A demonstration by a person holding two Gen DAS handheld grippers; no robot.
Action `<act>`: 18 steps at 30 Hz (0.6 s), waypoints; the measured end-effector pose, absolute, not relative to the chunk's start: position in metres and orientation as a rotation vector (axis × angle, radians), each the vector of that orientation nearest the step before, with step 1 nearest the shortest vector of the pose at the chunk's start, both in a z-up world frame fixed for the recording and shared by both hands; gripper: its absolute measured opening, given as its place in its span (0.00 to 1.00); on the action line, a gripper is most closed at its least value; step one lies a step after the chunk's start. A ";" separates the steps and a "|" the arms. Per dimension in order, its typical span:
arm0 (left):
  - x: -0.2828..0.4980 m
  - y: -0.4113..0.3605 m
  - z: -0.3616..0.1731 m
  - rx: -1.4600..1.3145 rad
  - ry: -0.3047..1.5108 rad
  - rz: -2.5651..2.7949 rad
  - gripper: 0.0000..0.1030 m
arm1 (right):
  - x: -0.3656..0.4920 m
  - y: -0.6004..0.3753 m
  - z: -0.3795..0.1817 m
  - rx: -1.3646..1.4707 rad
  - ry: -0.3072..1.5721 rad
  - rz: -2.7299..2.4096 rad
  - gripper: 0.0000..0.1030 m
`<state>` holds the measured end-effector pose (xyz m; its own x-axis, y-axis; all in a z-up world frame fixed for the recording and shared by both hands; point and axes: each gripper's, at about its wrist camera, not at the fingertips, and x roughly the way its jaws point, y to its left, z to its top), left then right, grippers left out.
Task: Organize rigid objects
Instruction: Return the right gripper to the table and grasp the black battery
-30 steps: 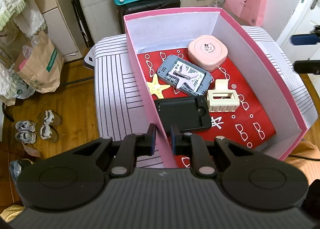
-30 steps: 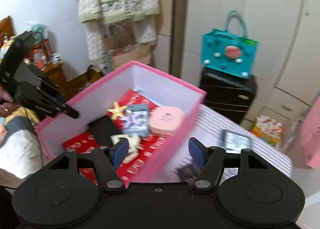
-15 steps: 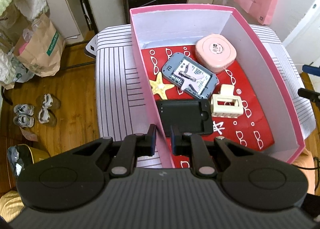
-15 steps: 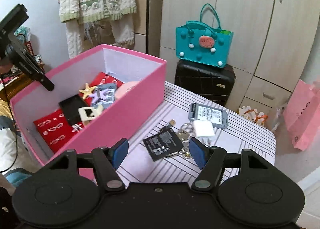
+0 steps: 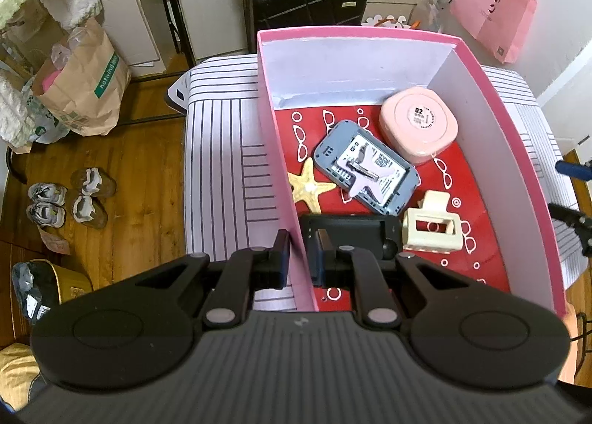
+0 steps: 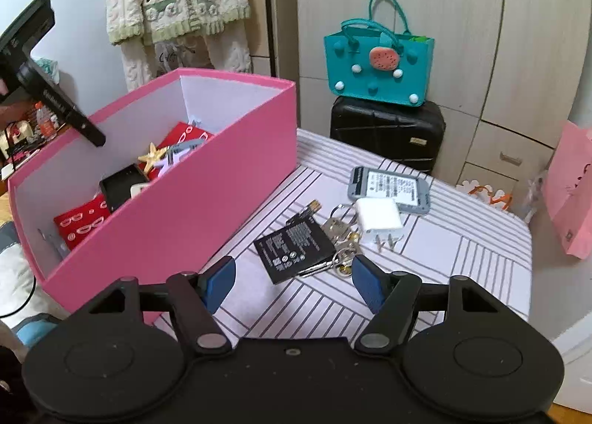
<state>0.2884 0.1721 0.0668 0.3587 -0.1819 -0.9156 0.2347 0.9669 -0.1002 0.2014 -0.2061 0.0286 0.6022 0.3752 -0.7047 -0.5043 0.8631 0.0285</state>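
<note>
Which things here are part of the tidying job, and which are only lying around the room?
Part of the job:
- pink box
- black battery
- keys
- white charger
- grey case

Only lying around:
- teal bag
- black suitcase
- pink paper bag
- shoes

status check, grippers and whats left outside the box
Left gripper shut on pink box wall. Right gripper open, empty, over black card, keys, charger. Nothing blocking.

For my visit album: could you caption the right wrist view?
Open right tool hovering over a black battery, keys and white charger beside the pink box.
</note>
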 end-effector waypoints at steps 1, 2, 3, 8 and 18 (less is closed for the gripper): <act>0.289 0.172 0.066 0.051 1.174 -0.267 0.11 | 0.203 -0.205 0.025 -0.187 0.778 0.519 0.72; 0.290 0.172 0.066 0.052 1.173 -0.266 0.10 | 0.204 -0.204 0.022 -0.193 0.784 0.527 0.72; 0.291 0.172 0.066 0.052 1.172 -0.263 0.10 | 0.206 -0.203 0.018 -0.196 0.791 0.533 0.72; 0.290 0.174 0.064 0.041 1.161 -0.263 0.10 | 0.216 -0.193 0.001 -0.221 0.788 0.559 0.72; 0.289 0.174 0.065 0.048 1.148 -0.270 0.10 | 0.238 -0.148 -0.024 -0.586 0.686 0.635 0.72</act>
<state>0.2887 0.1744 0.0647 0.3816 -0.1875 -0.9051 0.2361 0.9665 -0.1006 0.2382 -0.1484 -0.0238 0.6058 0.3323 -0.7229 -0.6951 0.6630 -0.2778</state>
